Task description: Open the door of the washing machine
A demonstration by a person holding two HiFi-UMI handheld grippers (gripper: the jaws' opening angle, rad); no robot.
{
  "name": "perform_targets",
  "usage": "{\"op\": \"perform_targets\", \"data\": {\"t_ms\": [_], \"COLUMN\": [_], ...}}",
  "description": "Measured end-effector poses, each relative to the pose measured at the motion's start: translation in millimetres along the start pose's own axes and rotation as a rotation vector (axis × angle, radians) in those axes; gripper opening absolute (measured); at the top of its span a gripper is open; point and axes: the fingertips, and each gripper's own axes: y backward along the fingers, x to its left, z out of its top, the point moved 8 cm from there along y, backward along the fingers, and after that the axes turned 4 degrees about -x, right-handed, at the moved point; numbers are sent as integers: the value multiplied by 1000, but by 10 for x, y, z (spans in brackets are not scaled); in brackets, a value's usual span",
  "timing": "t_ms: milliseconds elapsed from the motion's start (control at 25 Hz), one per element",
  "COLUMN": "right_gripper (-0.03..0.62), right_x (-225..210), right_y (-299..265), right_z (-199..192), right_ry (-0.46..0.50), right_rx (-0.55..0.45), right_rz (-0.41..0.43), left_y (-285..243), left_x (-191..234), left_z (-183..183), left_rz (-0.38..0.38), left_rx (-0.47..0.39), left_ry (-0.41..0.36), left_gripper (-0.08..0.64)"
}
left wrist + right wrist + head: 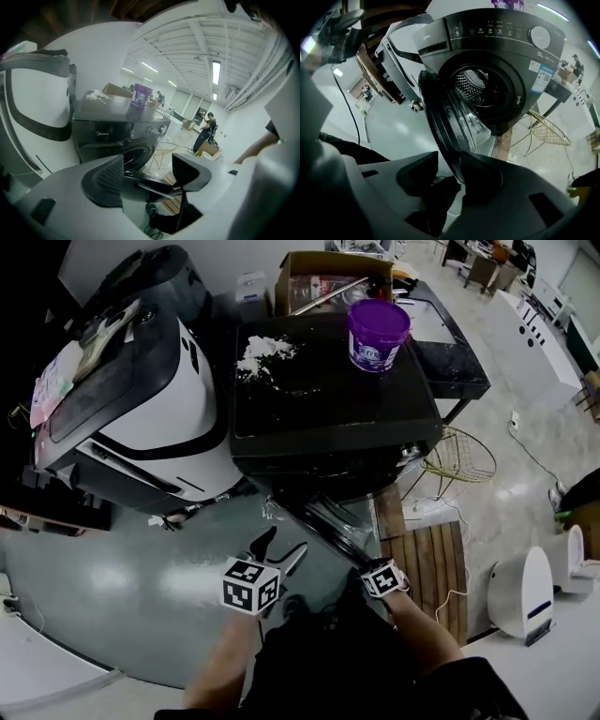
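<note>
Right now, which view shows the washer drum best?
Right gripper view: it looks straight into the drum past the open door, perforated wall visible. Left gripper view catches only a dark arc of the opening; head view shows just the washing machine top, no drum.

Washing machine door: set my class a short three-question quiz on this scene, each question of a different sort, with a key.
1. True or false: the door of the washing machine is shut.
2. Multiple choice: what stands on top of the machine? A) a purple bucket B) a red kettle C) a green basket
3. Short answer: which one grips the door's rim, the left hand-held gripper or the right hand-held gripper?

Key
1. False: it is swung open and the drum shows.
2. A
3. The right; the left is open with nothing between its jaws.
</note>
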Motion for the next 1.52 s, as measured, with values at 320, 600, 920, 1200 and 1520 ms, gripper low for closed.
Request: {"op": "perform_targets", "data": {"t_ms": [320, 600, 920, 1200, 1520], "right_gripper": [167, 167, 141, 90, 18], "right_x": [699, 1165, 1049, 920, 461], "right_y": [10, 211, 737, 1253, 1833], "right_z": [-78, -249, -32, 387, 615], "right_ry": [-64, -138, -165, -77, -34], "right_rx": [-43, -114, -319, -497, -661], "right_rz": [-58, -47, -45, -39, 6], "left_y": [727, 1145, 1448, 1464, 1226], "left_x": [275, 369, 396, 371, 51], "left_z": [-227, -292, -256, -151, 265], "left_rz": [-40, -75, -49, 16, 152], "left_rx": [-20, -53, -136, -174, -245], "left_ry": [-46, -65, -44, -37, -125], "left_gripper": [331, 322, 314, 307, 187]}}
